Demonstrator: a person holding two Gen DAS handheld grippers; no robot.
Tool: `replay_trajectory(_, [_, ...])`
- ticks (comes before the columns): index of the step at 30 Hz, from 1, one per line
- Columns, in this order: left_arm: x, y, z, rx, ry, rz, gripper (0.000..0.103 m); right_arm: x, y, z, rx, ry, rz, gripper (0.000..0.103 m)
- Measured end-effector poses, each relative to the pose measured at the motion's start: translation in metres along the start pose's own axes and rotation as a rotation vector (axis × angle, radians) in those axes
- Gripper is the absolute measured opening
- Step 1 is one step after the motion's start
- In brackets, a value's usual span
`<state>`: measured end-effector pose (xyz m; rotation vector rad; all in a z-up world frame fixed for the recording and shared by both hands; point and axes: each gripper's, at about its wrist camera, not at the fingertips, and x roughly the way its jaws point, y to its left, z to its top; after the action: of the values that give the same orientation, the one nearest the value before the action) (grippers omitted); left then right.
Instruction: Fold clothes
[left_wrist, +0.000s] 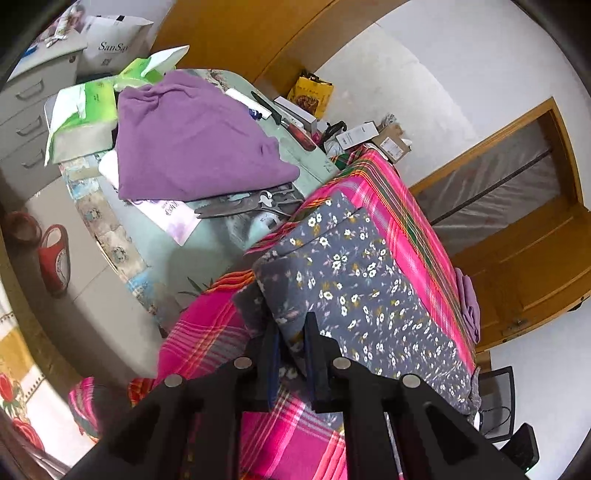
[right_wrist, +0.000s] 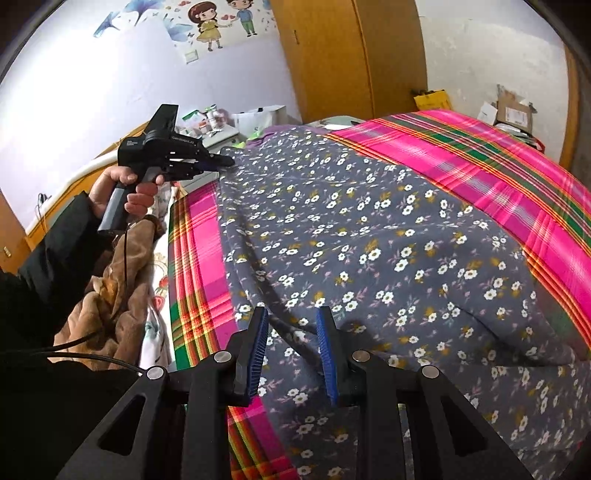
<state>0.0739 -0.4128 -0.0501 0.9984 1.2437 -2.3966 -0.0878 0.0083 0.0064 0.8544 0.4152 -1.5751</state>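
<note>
A grey-blue floral garment (left_wrist: 354, 280) (right_wrist: 369, 240) lies spread and partly folded on a pink plaid bedsheet (left_wrist: 388, 192) (right_wrist: 480, 155). My left gripper (left_wrist: 293, 332) is at the garment's near corner. Its jaws stand a little apart, with the cloth edge in the gap and not pinched. From the right wrist view, a hand (right_wrist: 140, 199) holds the left gripper (right_wrist: 229, 161) with its tips at the garment's far left corner. My right gripper (right_wrist: 291, 317) is open just above the garment's near edge, with nothing held between its blue pads (right_wrist: 258, 343).
A folded purple garment (left_wrist: 192, 147) lies on a cluttered table beside the bed, with scissors (left_wrist: 243, 206), a knife (left_wrist: 280, 118) and boxes (left_wrist: 391, 140). A red slipper (left_wrist: 55, 254) is on the floor. A brown blanket (right_wrist: 114, 295) is heaped at the bed's left edge. Wooden wardrobe (right_wrist: 351, 55) behind.
</note>
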Motion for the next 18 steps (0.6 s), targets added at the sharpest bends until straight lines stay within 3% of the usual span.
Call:
replay_trajectory(2, [-0.004,-0.005,0.001,0.034,-0.007,0.027,0.016,-0.001,0.001,0.003,-0.005,-0.01,0.009,0.028])
replay_trajectory(4, [-0.008,-0.017,0.002,0.113,-0.039,0.121,0.025,0.0,0.001,0.006,-0.005,-0.021,0.01,0.028])
replay_trajectory(8, [-0.024,-0.04,-0.003,0.259,-0.168,0.248,0.026,0.004,0.001,0.01,0.003,-0.028,-0.007,0.028])
replay_trajectory(12, [-0.037,-0.048,-0.01,0.253,-0.231,0.182,0.029,0.004,-0.005,0.01,0.027,-0.033,-0.02,0.028])
replay_trajectory(15, [-0.026,-0.064,-0.025,0.318,-0.177,0.106,0.031,0.006,-0.009,0.008,0.039,-0.026,-0.035,0.028])
replay_trajectory(18, [-0.003,-0.072,-0.042,0.379,-0.091,0.091,0.031,0.007,-0.01,0.007,0.044,-0.021,-0.045,0.028])
